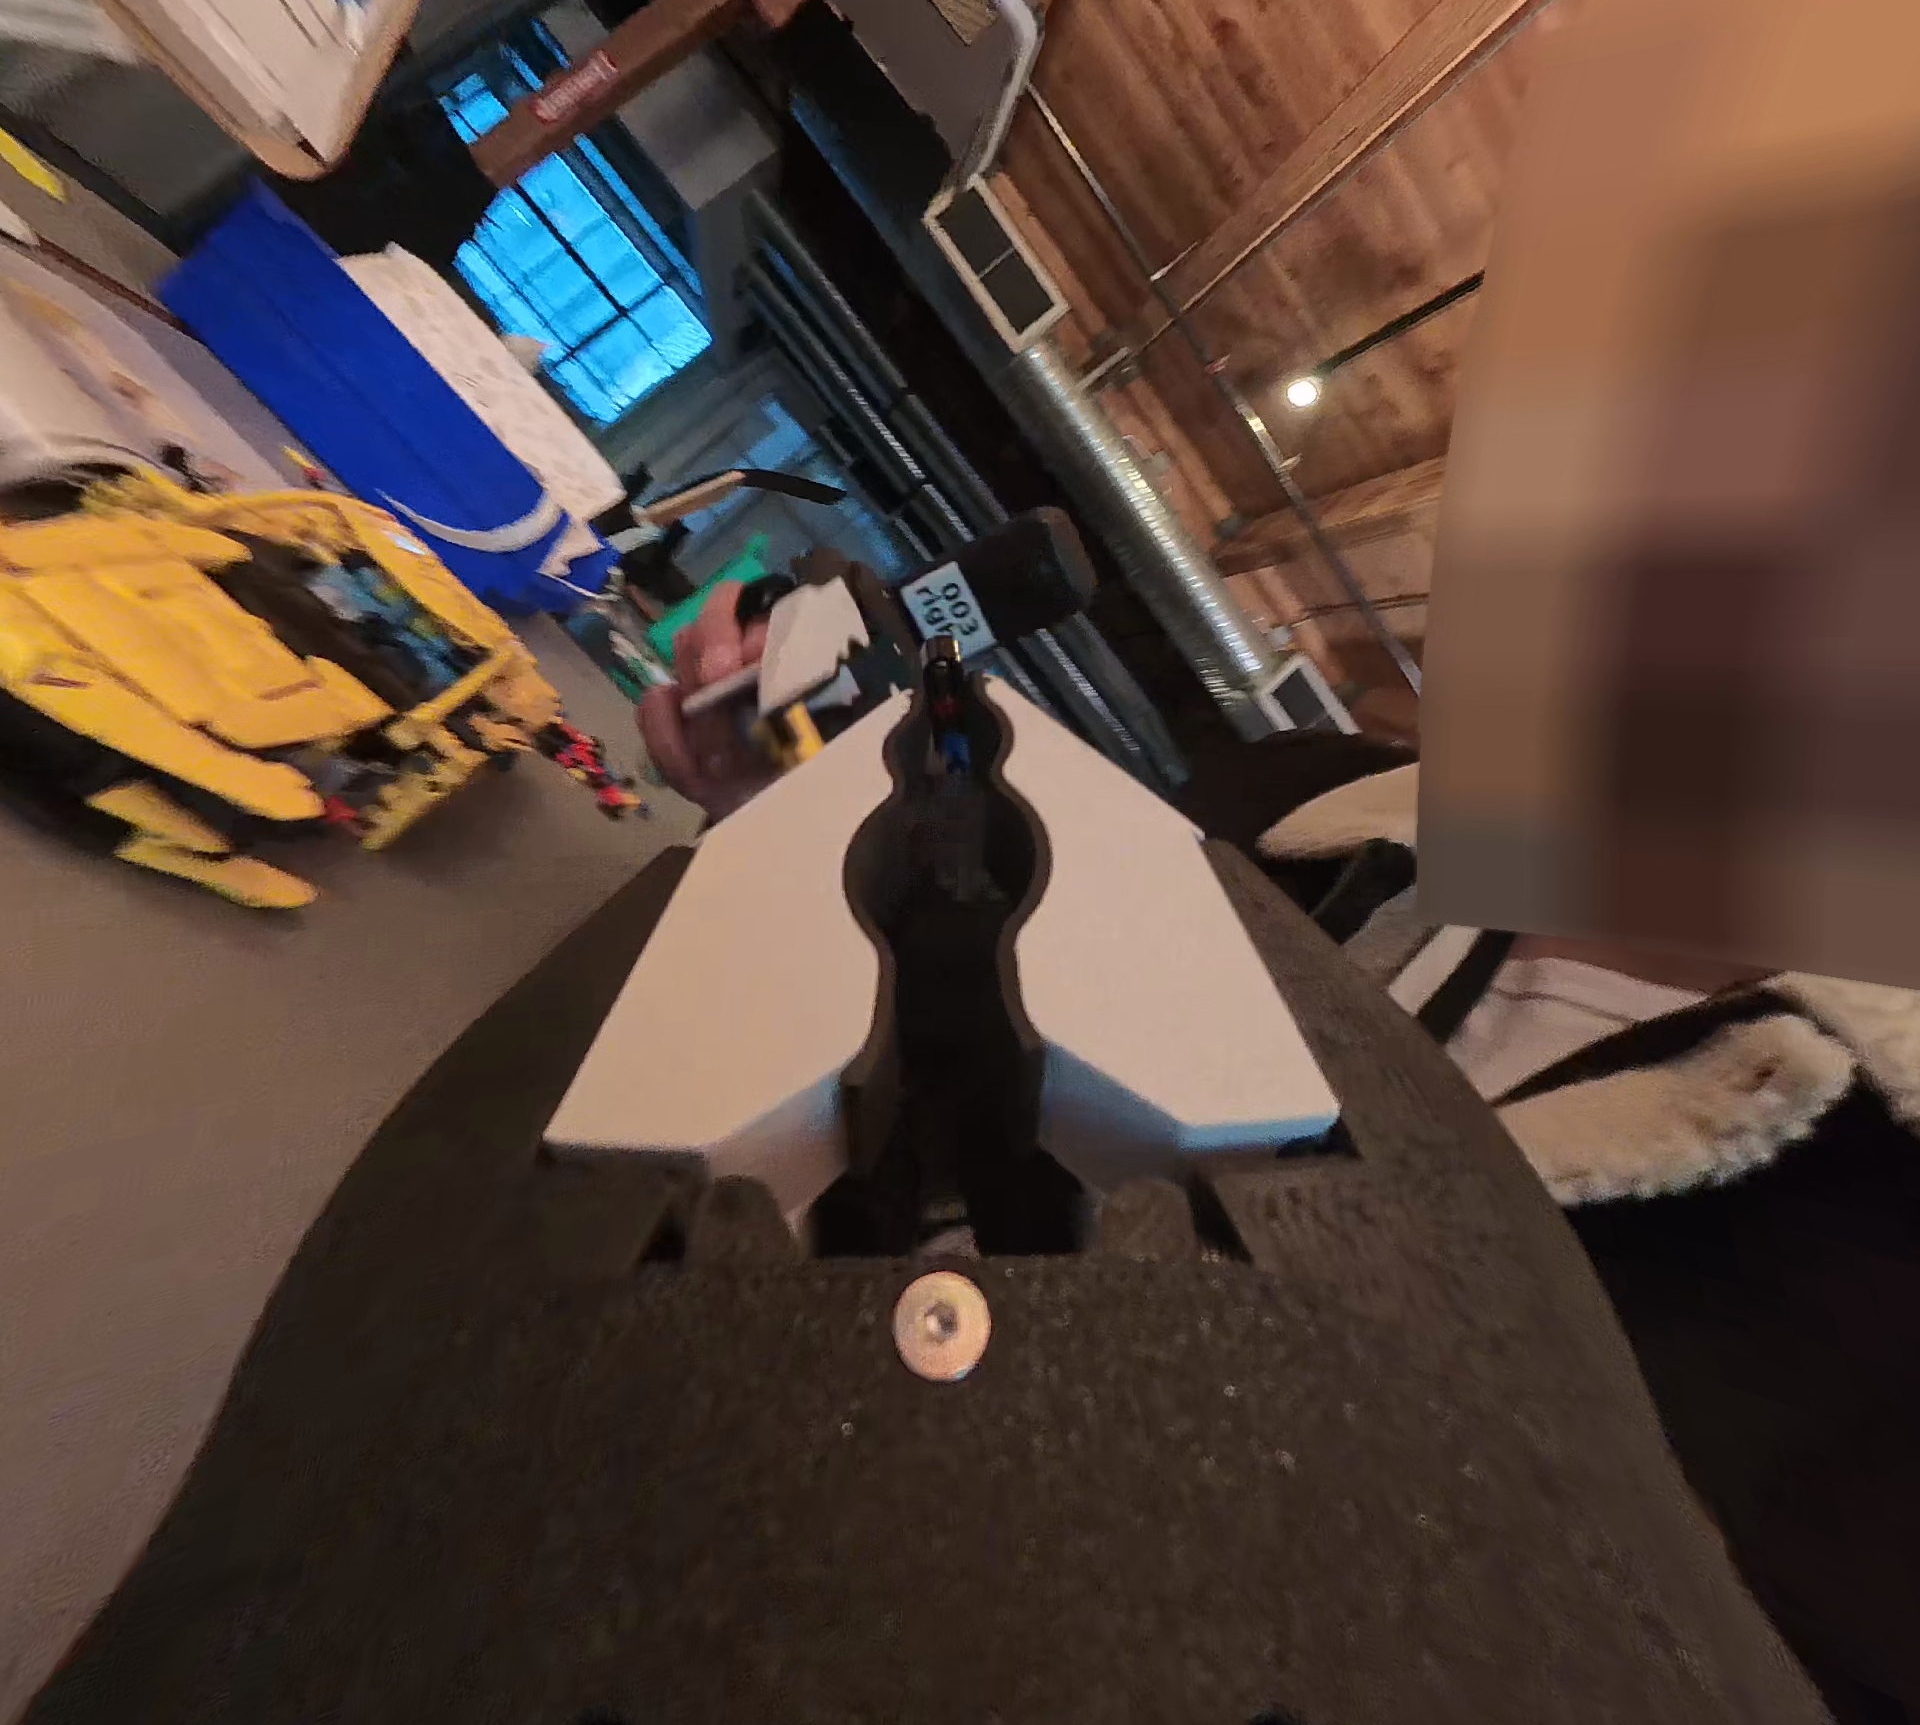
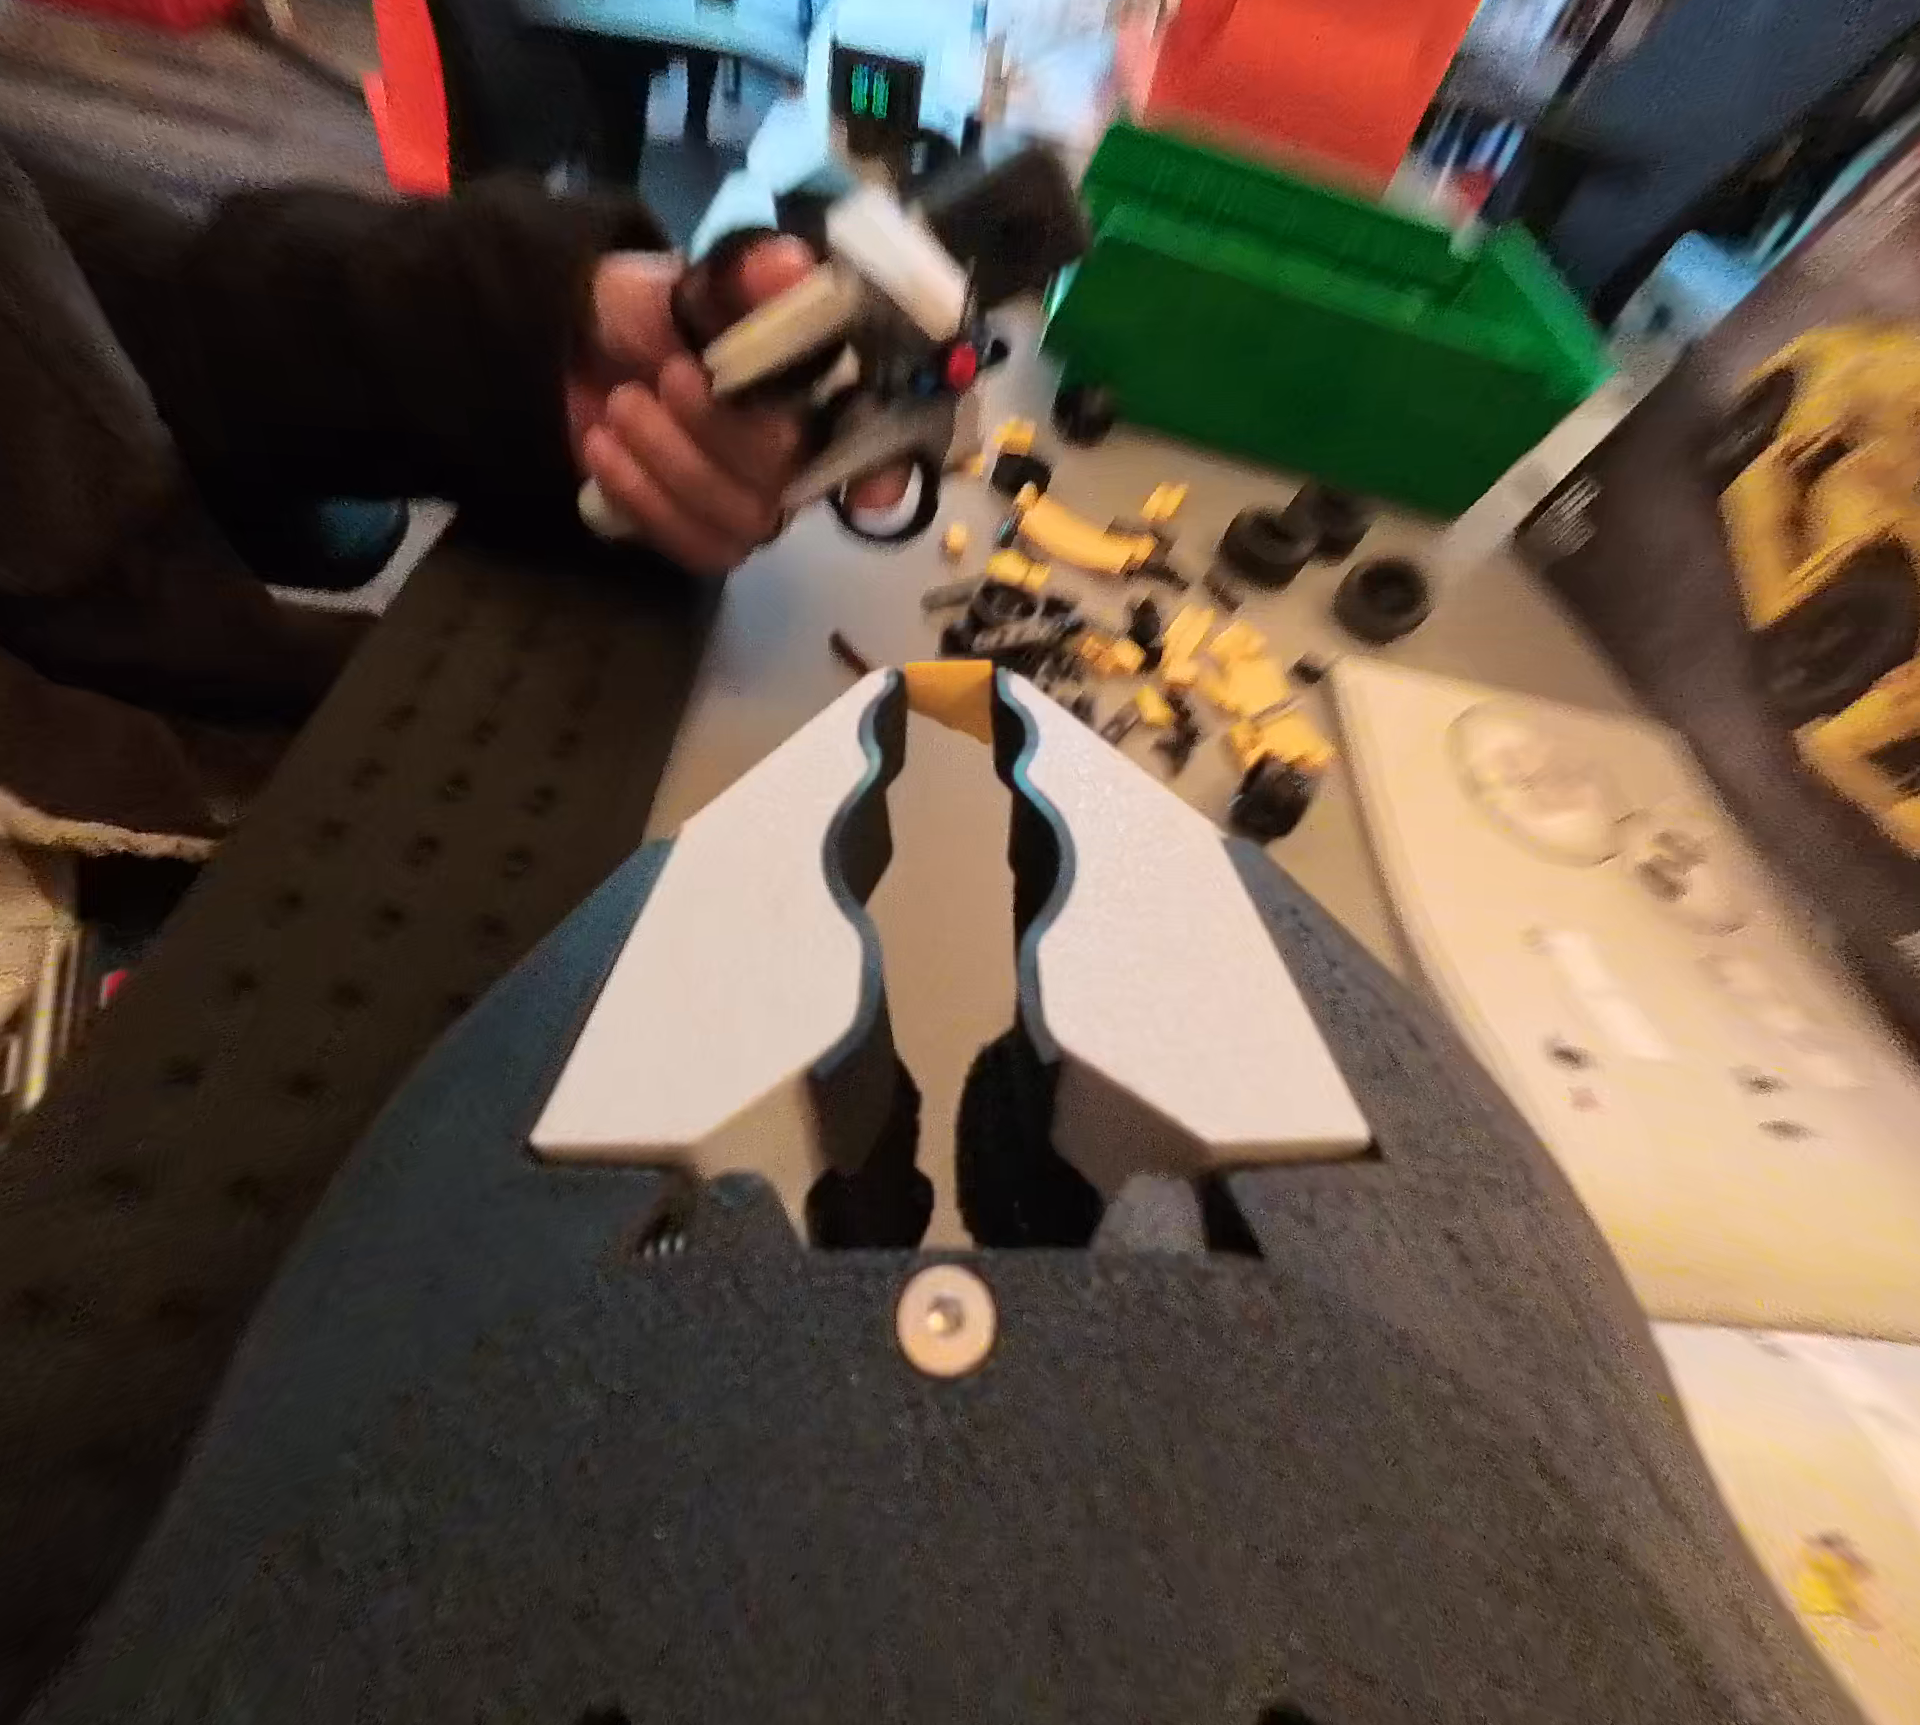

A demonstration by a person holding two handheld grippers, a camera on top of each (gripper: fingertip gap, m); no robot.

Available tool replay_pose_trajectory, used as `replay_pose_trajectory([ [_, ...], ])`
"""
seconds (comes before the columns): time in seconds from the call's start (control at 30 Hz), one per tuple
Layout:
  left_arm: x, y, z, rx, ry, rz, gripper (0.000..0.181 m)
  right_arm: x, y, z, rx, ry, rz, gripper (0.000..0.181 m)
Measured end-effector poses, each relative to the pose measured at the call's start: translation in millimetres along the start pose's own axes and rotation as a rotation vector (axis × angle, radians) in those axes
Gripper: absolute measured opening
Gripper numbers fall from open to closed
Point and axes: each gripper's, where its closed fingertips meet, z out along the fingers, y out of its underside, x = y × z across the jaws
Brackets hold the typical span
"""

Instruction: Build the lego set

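Note:
My left gripper is raised and tilted, shut on a small black lego piece with a blue bit. In the right wrist view it is in a hand, with a red and blue bit at its tips. My right gripper is shut on a small yellow lego piece above the table. It shows farther off in the left wrist view, in a hand. A pile of loose yellow and black lego parts lies on the grey table ahead of it, along with black tyres.
A green bin stands behind the parts. A dark box with a yellow vehicle picture stands at the right, with an instruction booklet before it. A blurred yellow vehicle and a blue box show on the left. Some 7 cm of space lies between my two pairs of fingers.

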Motion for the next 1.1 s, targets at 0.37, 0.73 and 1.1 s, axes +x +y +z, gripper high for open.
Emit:
replay_pose_trajectory([
  [0.37,-39,45,73,-0.125,0.091,-0.228,0.007,4,-6,-51,0.204,-0.032,-0.017,0.014],
  [0.73,-39,53,77,-0.167,0.114,-0.262,0.007,-10,0,-45,0.172,-0.067,-0.064,0.014],
  [1.1,-31,56,78,-0.186,0.123,-0.2,0.007,-14,-5,-47,0.192,-0.089,-0.016,0.014],
])
